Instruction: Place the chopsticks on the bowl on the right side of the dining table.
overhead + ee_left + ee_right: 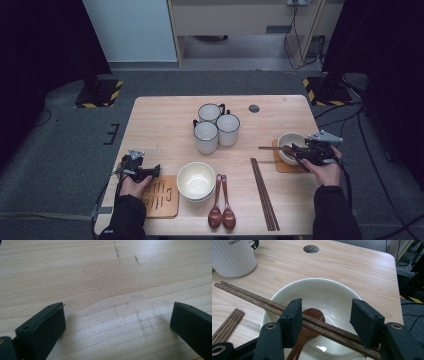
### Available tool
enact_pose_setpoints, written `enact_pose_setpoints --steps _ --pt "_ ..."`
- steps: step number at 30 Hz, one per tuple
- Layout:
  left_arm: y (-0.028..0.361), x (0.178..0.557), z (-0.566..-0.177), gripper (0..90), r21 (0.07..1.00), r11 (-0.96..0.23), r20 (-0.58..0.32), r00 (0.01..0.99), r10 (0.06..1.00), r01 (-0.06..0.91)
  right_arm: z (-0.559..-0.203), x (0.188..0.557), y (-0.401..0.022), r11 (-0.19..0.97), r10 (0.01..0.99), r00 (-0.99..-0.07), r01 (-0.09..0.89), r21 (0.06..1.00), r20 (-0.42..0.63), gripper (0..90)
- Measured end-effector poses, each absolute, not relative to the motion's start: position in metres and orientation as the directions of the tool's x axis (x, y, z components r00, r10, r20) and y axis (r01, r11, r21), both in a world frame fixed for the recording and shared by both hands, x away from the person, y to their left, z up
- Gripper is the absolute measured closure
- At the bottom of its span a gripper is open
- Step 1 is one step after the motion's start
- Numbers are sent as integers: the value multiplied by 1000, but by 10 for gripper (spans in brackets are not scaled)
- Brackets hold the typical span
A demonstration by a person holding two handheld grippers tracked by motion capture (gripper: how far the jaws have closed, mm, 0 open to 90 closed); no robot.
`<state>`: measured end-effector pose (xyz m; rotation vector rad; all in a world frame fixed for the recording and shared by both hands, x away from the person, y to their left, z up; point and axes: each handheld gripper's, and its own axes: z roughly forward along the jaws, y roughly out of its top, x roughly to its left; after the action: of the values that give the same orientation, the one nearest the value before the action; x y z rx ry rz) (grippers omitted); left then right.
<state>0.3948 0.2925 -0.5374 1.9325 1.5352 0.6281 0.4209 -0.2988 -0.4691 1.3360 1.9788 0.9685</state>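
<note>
A white bowl [291,139] [317,290] sits on a wooden coaster [288,168] at the table's right side. Inside it lies a brown wooden spoon [312,315], and a pair of dark chopsticks [269,148] [249,296] rests slantwise across the rim. My right gripper [296,150] [325,307] hovers over the bowl with its jaws apart. The chopsticks pass under the left jaw and run toward the right one, unsqueezed. My left gripper [153,172] [117,315] is low over bare wood at the table's left, open with nothing between its jaws.
Three white mugs [217,127] stand at the back centre, one of them [232,257] close to the bowl. Stacked bowls [196,181], two spoons [222,210] and more chopsticks [264,192] [227,322] lie near the front. A patterned coaster [161,197] lies front left.
</note>
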Motion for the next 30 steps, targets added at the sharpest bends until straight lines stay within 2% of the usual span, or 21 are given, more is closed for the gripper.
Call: enact_pose_setpoints --steps 12,23,30 --pt "292 395 -537 0 697 -164 4 225 974 698 -470 421 -301 271 929 -360 509 817 -84 443" --pt "292 395 -537 0 697 -164 4 225 974 698 -465 418 -298 255 920 -388 498 829 -51 415" --pt "292 395 -537 0 697 -164 4 225 974 698 -468 416 -304 277 921 -384 514 812 -71 411"
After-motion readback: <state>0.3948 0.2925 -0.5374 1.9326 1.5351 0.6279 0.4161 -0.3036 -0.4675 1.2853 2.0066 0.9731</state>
